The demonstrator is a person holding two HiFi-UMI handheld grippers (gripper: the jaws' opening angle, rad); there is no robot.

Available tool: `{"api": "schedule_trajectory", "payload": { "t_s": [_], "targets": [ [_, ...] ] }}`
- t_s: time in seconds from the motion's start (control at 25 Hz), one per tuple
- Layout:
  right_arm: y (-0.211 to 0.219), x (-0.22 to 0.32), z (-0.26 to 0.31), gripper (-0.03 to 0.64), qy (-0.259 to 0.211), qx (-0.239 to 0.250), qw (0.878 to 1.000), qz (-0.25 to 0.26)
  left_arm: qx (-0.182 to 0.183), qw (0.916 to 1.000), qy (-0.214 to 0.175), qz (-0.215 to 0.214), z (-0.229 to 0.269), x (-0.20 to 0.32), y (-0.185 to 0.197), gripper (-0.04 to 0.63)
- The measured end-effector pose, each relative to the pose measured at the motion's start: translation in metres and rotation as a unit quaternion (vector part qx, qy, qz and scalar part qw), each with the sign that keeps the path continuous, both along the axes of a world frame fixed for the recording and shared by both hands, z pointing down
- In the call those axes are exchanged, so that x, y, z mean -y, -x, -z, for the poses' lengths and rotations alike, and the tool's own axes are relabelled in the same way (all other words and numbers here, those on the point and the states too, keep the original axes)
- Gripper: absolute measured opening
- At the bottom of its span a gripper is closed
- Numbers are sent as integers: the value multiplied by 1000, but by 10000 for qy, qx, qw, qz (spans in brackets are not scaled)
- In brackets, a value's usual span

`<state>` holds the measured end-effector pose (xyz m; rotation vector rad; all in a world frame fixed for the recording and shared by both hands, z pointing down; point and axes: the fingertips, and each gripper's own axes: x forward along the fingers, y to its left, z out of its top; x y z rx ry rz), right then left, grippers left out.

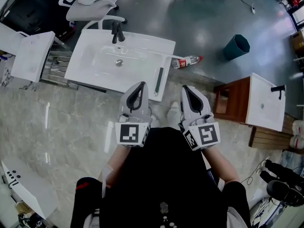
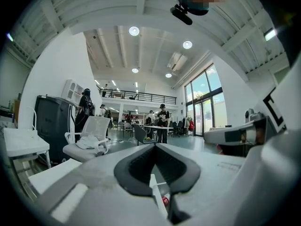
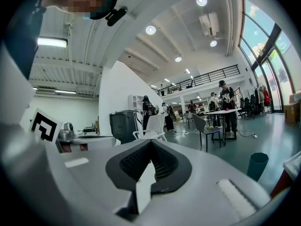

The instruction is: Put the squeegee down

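Squeegee [image 1: 158, 81] lay flat on the right edge of the white sink [image 1: 95, 65], upper middle of the head view only. Left gripper [image 1: 141, 85] and right gripper [image 1: 185, 87] sat below it, both shut tight and empty. Gripper views showed far-off people [image 2: 162, 121] instead.

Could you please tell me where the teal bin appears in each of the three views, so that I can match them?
Head view: the teal bin stands on the floor, upper right.
Left gripper view: not in it.
Right gripper view: the teal bin is at the lower right.
Shared landmark: the white office chair, at the head view's top; chair at left; chair near centre.
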<state>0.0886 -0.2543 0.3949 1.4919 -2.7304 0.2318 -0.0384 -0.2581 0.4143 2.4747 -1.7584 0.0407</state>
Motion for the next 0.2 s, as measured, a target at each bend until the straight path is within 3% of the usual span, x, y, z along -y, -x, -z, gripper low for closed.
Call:
{"api": "schedule_trajectory", "payload": {
  "t_s": [0.2],
  "targets": [
    [4,-2,-2,0,41,-35,10000,43,-59,10000,37,17,-1,-2,4,2]
  ]
}}
